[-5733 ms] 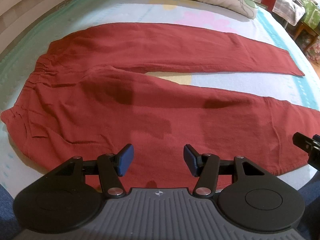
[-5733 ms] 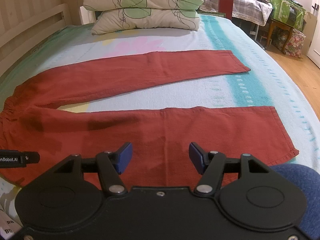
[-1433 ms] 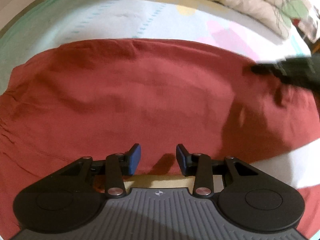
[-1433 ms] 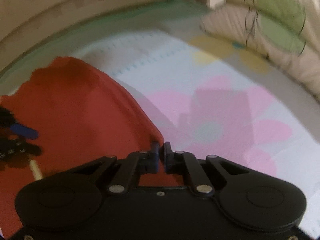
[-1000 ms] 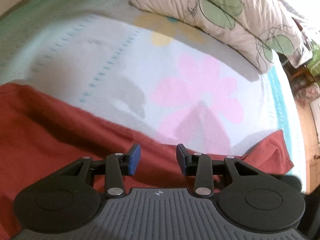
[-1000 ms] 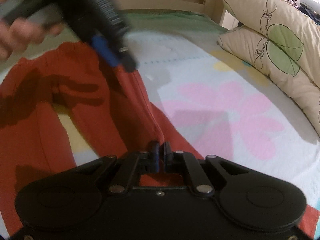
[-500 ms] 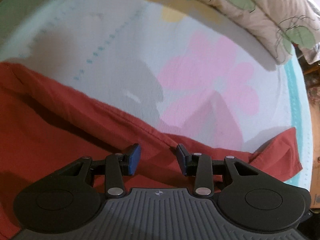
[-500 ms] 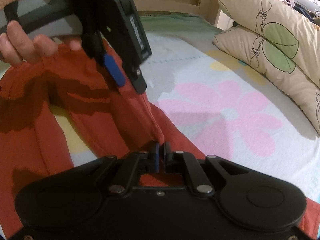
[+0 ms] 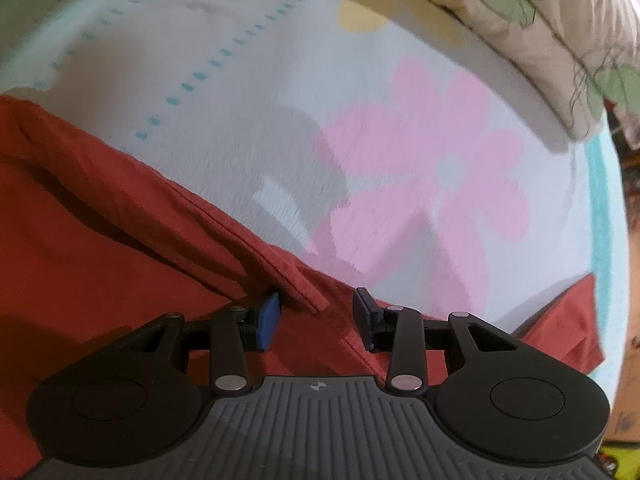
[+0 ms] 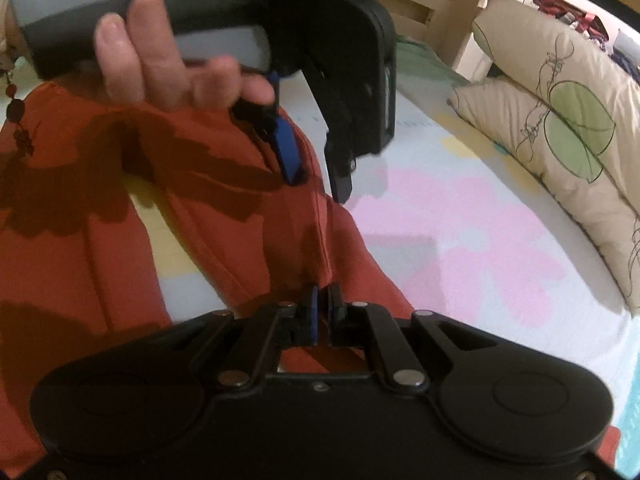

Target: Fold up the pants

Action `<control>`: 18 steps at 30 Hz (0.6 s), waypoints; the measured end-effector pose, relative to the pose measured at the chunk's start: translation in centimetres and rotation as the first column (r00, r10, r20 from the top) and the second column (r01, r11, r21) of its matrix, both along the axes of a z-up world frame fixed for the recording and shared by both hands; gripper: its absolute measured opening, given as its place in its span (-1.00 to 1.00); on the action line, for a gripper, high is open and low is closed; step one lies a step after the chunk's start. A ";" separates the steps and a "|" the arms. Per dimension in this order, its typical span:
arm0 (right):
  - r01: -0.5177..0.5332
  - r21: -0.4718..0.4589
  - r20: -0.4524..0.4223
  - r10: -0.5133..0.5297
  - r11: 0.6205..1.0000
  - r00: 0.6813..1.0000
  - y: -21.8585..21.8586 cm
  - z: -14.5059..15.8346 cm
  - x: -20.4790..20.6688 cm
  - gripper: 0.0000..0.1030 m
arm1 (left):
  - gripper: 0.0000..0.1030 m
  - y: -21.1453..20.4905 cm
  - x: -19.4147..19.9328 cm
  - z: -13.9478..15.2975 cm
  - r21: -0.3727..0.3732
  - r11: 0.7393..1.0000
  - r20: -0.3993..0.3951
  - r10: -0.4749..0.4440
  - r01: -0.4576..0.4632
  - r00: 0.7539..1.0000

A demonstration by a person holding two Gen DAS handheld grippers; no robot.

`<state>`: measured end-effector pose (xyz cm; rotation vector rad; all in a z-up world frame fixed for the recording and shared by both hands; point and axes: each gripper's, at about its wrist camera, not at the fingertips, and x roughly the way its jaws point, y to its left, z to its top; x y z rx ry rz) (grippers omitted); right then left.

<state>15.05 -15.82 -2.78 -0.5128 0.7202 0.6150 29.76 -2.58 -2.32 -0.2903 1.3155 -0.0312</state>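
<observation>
Pants (image 9: 92, 248) of rust-red cloth lie on the bed (image 9: 240, 128), spread over the lower left of the left wrist view, with a folded edge running diagonally from upper left down toward the middle. One leg end shows as a red corner at the far right of that view, resting on the sheet beside the turquoise border. In the right wrist view the pants (image 10: 224, 216) fill the left side, and a strip of pale yellow sheet shows between two bands of the red cloth.

Right gripper (image 10: 322, 312) is pinched tight on a raised ridge of the red cloth, its pads nearly together with the fabric caught between them. Left gripper (image 9: 316, 318) stands partly open just above the folded edge; a flap of the cloth lies between its blue pads, and they do not press on it. Seen from the right wrist, the left gripper (image 10: 316, 172) points steeply down at the cloth, carried by a hand (image 10: 168, 64) wrapped round its grey handle.

Beyond the pants the sheet bears a large pink flower print (image 9: 432, 184). Cream pillows (image 10: 560, 120) with green leaf shapes sit at the far edge, with a wooden bed frame (image 10: 452, 8) behind them.
</observation>
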 end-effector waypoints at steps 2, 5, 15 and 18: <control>0.006 0.003 0.006 -0.006 1.000 1.000 0.0 0.2 -0.3 -0.80 | -0.60 -0.1 -0.4 0.1 0.051 0.999 0.011 -0.012 0.012 1.000; 0.030 0.029 0.005 -0.031 0.999 1.000 -0.5 1.1 -0.9 -0.80 | -0.71 0.4 -2.5 1.5 0.054 0.999 0.063 -0.005 0.002 0.998; 0.114 0.154 -0.157 -0.089 0.981 0.984 -1.6 4.1 -6.7 -0.59 | -0.77 1.6 -16.0 6.8 0.072 0.996 0.239 -0.061 0.045 0.969; 0.169 0.174 -0.228 -0.127 0.970 0.965 -2.2 4.5 -8.2 -0.55 | -0.78 1.3 -19.0 6.0 0.083 0.995 0.251 -0.069 0.049 0.966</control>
